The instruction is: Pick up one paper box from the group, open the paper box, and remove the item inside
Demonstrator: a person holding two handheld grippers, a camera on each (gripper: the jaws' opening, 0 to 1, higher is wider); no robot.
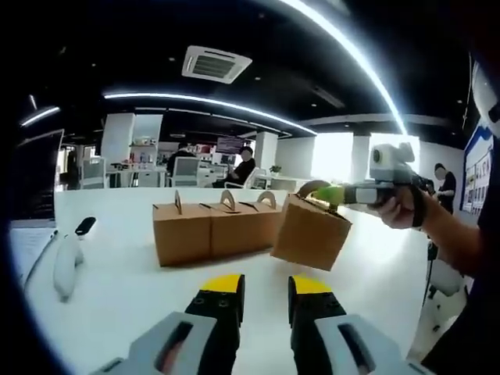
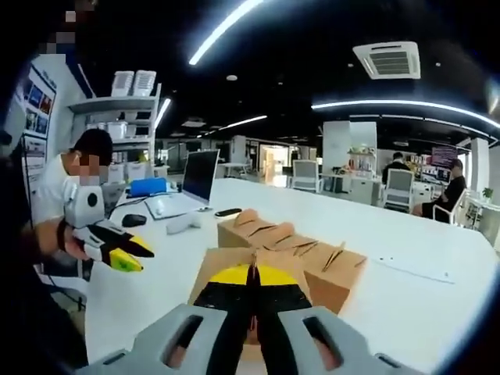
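The right gripper (image 1: 337,195) hangs a light, flimsy-looking box (image 1: 310,231) by its handle, jaws clamped; the left gripper (image 1: 262,293) waits open, empty.

opposed low views, shared boxes (image 1: 212,230)

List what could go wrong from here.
The lifted box hangs tilted from the right tongs by its thin handle alone; it may tear or slip. It also hangs close to the row of boxes and could knock them. The left tongs are open, giving no support underneath.
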